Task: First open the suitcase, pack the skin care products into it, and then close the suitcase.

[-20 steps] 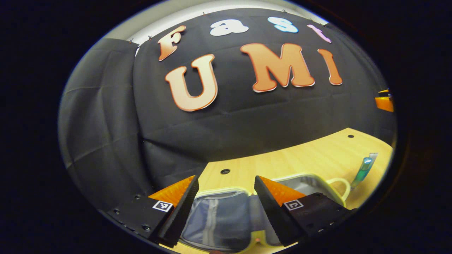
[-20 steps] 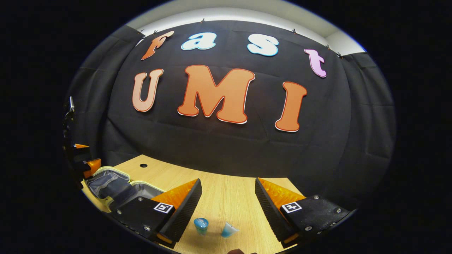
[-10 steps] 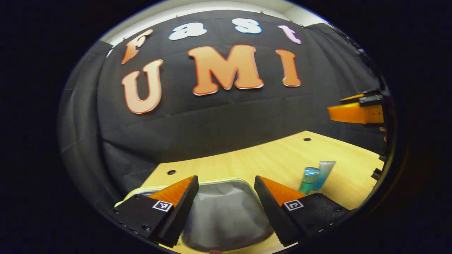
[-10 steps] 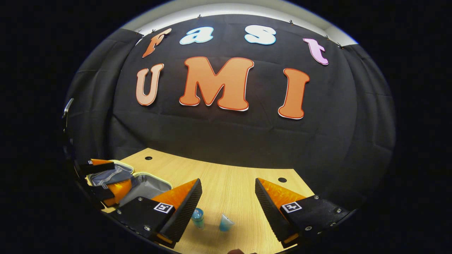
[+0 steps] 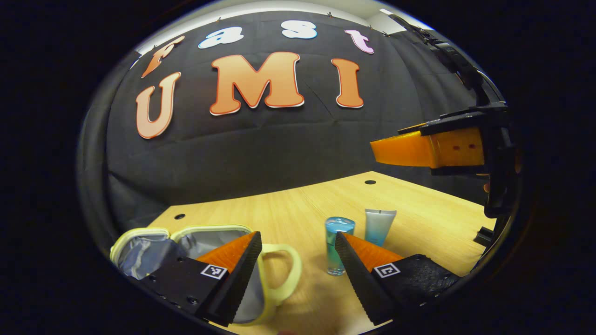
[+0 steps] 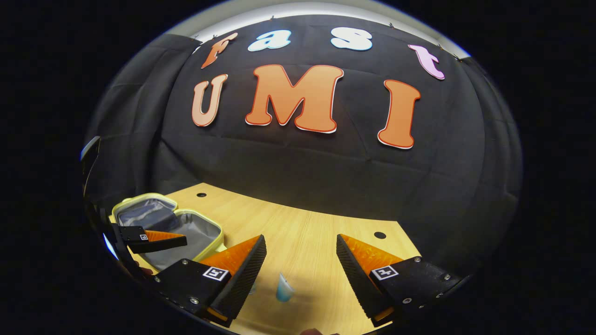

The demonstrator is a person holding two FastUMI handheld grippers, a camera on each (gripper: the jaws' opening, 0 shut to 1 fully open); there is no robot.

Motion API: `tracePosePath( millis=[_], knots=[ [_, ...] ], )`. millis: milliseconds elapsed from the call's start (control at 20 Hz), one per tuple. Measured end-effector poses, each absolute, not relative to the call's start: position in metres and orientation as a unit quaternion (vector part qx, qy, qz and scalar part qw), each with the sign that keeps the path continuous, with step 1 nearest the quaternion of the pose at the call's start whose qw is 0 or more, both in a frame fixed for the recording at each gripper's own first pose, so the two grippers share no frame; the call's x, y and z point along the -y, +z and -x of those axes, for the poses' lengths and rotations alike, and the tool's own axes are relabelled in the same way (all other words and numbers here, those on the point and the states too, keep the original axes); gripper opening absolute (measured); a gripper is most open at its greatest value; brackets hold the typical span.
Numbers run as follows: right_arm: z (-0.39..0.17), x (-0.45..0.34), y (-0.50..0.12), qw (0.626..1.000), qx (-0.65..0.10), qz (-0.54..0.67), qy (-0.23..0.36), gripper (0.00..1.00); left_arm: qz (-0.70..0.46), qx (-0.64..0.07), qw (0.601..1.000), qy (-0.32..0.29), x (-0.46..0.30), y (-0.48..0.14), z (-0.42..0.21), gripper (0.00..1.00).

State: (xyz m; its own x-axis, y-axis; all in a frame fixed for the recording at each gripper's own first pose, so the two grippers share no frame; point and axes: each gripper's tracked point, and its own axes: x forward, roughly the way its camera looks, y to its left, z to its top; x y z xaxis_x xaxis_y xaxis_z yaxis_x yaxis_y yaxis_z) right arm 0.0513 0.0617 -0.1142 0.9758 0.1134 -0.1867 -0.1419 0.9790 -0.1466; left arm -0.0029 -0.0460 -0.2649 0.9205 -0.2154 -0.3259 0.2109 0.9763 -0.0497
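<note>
Left gripper view, nearest: left claw (image 5: 298,265) released, fingers spread wide, nothing between them; it hangs above the table (image 5: 288,209). Under its left finger lies the suitcase (image 5: 205,235), open, both grey-lined halves flat on the table, pale yellow rim, handle (image 5: 279,274) pointing toward the claw gap. Just beyond the right finger: a clear blue bottle (image 5: 337,244) standing upright, and just beside it a pale tube (image 5: 379,225) standing on its cap. Both are on the table, outside the suitcase, well to its right. Farther right and higher, the right claw (image 5: 428,149) hangs over the table edge.

Right gripper view, nearest: right claw (image 6: 300,270) released, fingers wide apart, empty. The tube (image 6: 283,292) sits on the table between its fingers; the bottle is mostly hidden behind the left finger. Farther left, the open suitcase (image 6: 186,228), with the left claw (image 6: 156,239) above it. Beyond, the black cloth wall (image 6: 326,177)
</note>
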Motion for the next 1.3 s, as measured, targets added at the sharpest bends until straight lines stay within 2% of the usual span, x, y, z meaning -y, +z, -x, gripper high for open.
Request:
tracePosePath(
  millis=[450, 550, 650, 850, 950, 1000, 1050, 1300],
  knots=[
    [-0.055, -0.048, -0.167, 0.987, -0.096, 0.076, 0.1, 0.96, 0.024, -0.195, 0.973, -0.123, 0.103, -0.329, -0.02, 0.98],
    [-0.055, -0.043, -0.177, 0.986, -0.1, 0.079, 0.106, 0.96, 0.024, -0.194, 0.972, -0.129, 0.111, -0.335, -0.029, 0.92],
    [-0.051, -0.039, -0.188, 0.984, -0.107, 0.083, 0.114, 0.96, 0.03, -0.213, 0.967, -0.134, 0.117, -0.344, -0.032, 0.8],
    [-0.044, -0.04, -0.215, 0.978, -0.13, 0.091, 0.138, 0.96, 0.042, -0.212, 0.968, -0.127, 0.117, -0.345, -0.038, 0.44],
    [-0.042, -0.043, -0.231, 0.973, -0.148, 0.091, 0.152, 0.96, 0.041, -0.221, 0.967, -0.124, 0.116, -0.342, -0.04, 0.45],
    [-0.042, -0.045, -0.238, 0.971, -0.154, 0.089, 0.158, 0.96, 0.045, -0.228, 0.965, -0.126, 0.117, -0.342, -0.039, 0.41],
    [-0.044, -0.048, -0.245, 0.969, -0.162, 0.088, 0.165, 0.96, 0.052, -0.231, 0.964, -0.123, 0.117, -0.342, -0.037, 0.41],
    [-0.059, -0.056, -0.269, 0.963, -0.18, 0.083, 0.185, 0.94, 0.068, -0.216, 0.968, -0.106, 0.107, -0.311, -0.039, 0.4]
  ],
)
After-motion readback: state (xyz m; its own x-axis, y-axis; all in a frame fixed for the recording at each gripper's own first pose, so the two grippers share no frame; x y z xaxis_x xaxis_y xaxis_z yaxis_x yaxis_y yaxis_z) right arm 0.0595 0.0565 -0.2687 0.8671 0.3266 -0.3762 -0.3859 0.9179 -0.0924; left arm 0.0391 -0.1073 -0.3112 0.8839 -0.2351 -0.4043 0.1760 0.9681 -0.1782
